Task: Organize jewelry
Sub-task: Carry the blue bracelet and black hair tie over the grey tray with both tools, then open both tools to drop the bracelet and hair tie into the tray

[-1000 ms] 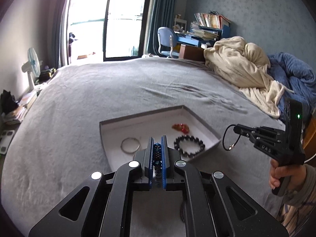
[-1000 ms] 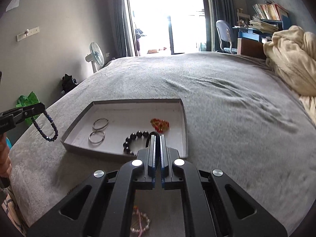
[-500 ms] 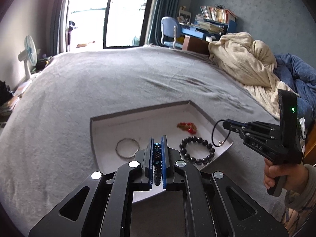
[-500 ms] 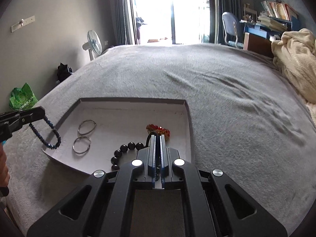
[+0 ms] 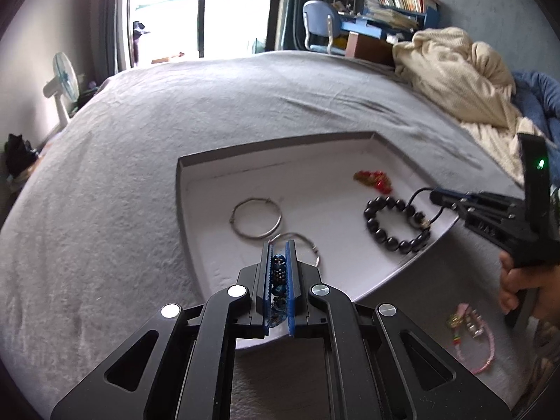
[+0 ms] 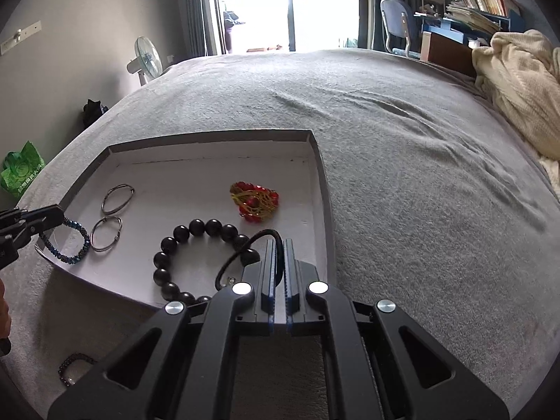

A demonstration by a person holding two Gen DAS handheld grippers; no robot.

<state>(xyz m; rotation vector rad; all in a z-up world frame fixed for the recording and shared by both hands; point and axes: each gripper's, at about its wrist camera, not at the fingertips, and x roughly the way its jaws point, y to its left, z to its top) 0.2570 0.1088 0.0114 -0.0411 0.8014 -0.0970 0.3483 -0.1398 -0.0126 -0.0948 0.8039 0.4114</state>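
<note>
Hanging from the right claw (image 6: 278, 245), a thin black cord loop (image 6: 241, 250) droops over the near right corner of the white tray (image 6: 210, 145), touching the black bead bracelet (image 6: 196, 262) there, so the drop lies straight below; these jaws are opening with the cord between them. The left claw (image 5: 280, 245), clamped on a blue beaded bracelet (image 6: 68, 245), hovers over the tray's near left part beside 2 silver bangles (image 6: 112, 215).
</note>
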